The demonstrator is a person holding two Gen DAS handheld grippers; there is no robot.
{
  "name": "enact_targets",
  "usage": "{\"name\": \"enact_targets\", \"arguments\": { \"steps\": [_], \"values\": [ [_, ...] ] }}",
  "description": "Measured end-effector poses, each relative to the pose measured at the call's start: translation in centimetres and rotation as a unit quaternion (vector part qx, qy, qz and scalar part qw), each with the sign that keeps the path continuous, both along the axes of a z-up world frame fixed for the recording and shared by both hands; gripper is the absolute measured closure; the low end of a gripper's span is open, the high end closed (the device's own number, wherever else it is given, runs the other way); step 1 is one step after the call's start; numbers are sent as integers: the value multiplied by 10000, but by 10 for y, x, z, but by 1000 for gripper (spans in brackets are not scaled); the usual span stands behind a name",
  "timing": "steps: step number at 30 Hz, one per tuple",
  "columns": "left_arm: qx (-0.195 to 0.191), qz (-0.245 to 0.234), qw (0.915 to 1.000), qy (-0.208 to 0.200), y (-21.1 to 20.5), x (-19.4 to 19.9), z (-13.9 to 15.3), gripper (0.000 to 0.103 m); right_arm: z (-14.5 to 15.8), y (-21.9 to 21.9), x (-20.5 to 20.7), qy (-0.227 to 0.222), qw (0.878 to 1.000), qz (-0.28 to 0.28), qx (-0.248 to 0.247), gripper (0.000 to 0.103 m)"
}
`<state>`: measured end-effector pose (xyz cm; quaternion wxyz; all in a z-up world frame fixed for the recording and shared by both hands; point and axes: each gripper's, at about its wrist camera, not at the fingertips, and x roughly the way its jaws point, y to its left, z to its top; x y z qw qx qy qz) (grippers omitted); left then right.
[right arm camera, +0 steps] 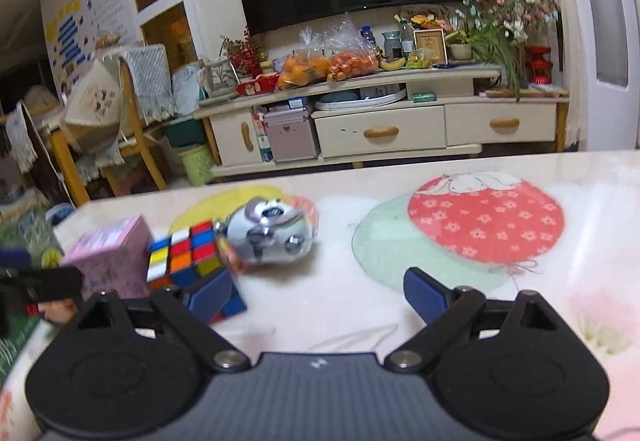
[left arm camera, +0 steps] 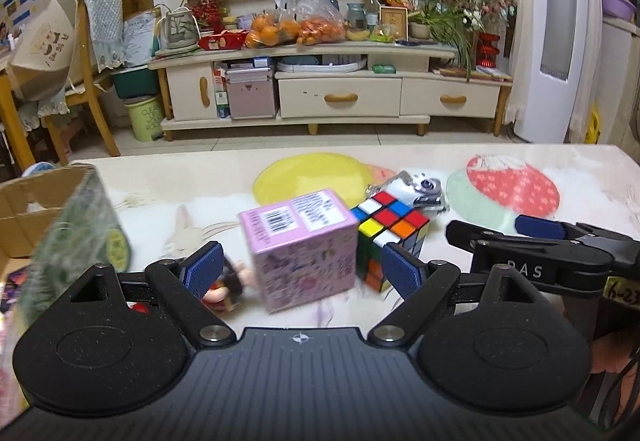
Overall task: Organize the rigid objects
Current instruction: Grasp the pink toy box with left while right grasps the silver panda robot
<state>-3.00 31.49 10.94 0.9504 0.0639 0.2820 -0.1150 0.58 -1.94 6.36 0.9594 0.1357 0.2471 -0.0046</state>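
Observation:
A pink box stands on the table between the open fingers of my left gripper, which is empty. A Rubik's cube sits right of the box, touching it. A white and silver toy lies behind the cube. A small doll lies by the left fingertip. My right gripper is open and empty above the table, right of the cube and in front of the toy. The pink box also shows in the right wrist view.
A cardboard box stands at the table's left edge, with a green patterned packet leaning beside it. The table has a printed cover. The right gripper shows at the right in the left wrist view. A TV cabinet stands beyond.

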Motion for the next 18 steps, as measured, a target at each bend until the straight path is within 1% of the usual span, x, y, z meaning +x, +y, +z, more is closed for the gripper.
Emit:
{"name": "enact_targets", "arguments": {
  "steps": [2,7,10,12,13,15,16,17,18],
  "values": [
    [-31,24,10000,-21,-4,4,-2,0,1,-4,7,-107,9997,131,173,10],
    [-82,182,9997,-172,-10,19,-7,0,1,-6,26,-205,9986,349,338,10],
    [-224,238,9992,-225,-11,26,-8,0,0,-10,37,-331,9968,346,636,10],
    [-270,270,9990,-214,-12,31,-10,0,-4,-13,46,-271,9944,407,935,9],
    [-245,279,9991,-189,-14,34,-12,0,-3,-14,49,-283,9937,424,1000,9],
    [-211,274,9993,-156,-18,39,-15,0,-2,-9,58,-228,9940,522,930,7],
    [-258,272,9990,-226,-18,38,-16,0,-2,-7,63,-122,9941,573,908,7],
    [-287,285,9989,-256,-16,37,-16,0,-3,-5,68,-20,9943,581,892,9],
    [-314,300,9987,-265,-16,37,-16,0,-2,-4,70,-13,9940,600,917,11]
  ]
}}
